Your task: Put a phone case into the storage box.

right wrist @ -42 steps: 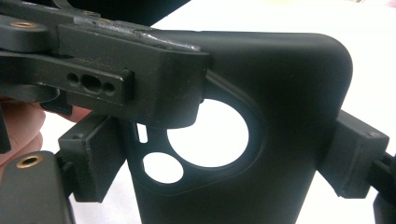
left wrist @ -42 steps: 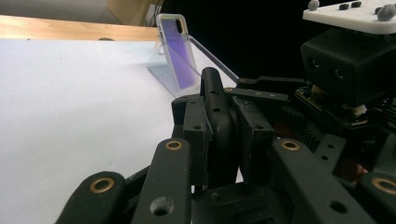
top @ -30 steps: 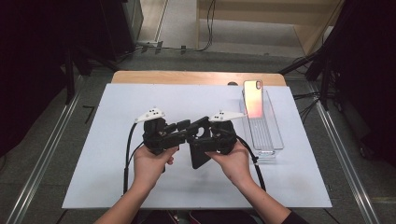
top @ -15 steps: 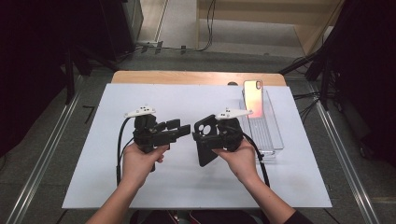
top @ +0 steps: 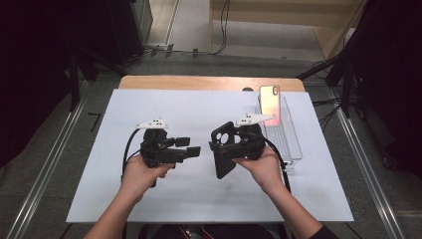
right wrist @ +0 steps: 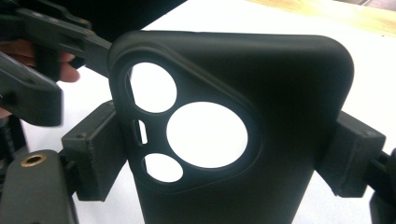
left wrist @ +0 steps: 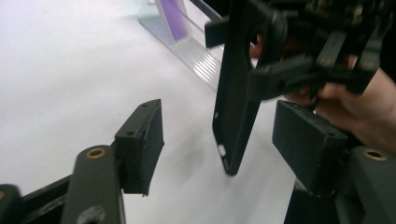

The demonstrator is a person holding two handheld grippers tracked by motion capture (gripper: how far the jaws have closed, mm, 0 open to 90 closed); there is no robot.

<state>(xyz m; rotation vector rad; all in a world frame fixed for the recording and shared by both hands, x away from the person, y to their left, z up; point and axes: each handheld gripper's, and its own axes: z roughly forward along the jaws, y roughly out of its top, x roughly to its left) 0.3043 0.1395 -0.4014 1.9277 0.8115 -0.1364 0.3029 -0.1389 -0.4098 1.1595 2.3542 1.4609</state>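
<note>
The right tool (top: 234,149) held a black case (top: 224,149) across its width, both pads pressing on the side edges, as the right gripper view showed (right wrist: 233,140). In the high view the case stood nearly upright just above the desk (top: 199,107), near the centre, its camera cut-outs at the upper end. The left tool (top: 191,151) was at 9 o'clock from the case, apart from it. Its jaws had just been opening and stood about half open with nothing between them; in the left gripper view the case (left wrist: 238,102) hung beyond the pads, not touching them.

The phone (top: 269,99) stood in a clear stand (top: 291,144) at about 1 o'clock from the case, near the far edge of the desk.

I judged several risks from here. The grip was only on two thin edges of a soft case, so the case could bend, twist or slip out if the hand tilted quickly. The lower end of the case was close to the desk and could strike it, which would turn the case in the pads. If the left tool came back, its open jaws could knock the case instead of taking it. Near the stand, the right tool or its cable (top: 283,167) could push the phone over.
</note>
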